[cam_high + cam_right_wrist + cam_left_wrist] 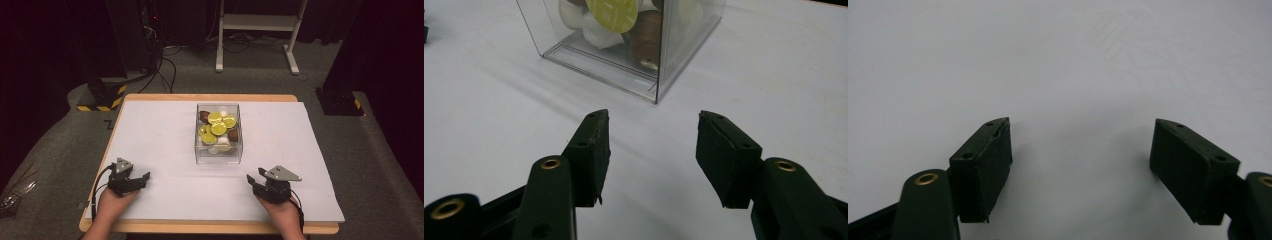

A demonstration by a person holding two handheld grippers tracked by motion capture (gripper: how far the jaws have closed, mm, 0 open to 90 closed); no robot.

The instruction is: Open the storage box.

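A clear plastic box (218,134) stands in the middle of the white mat, holding several capsules with lime-green, brown and white tops. In the right gripper view its near corner (657,75) shows a brown capsule (646,42) and a green-lidded one (614,11) inside. My left gripper (146,176) rests on the mat at the near left, open with nothing between its jaws. My right gripper (252,176) rests at the near right, pointing toward the box from a short way off, open and empty. Its fingertips (594,132) hover over bare mat.
The white mat (160,130) covers a wooden table (210,97) whose edge lies just behind the hands. Beyond the far edge stand a white frame (257,30), cables and a yellow-black striped base (102,97) on grey carpet.
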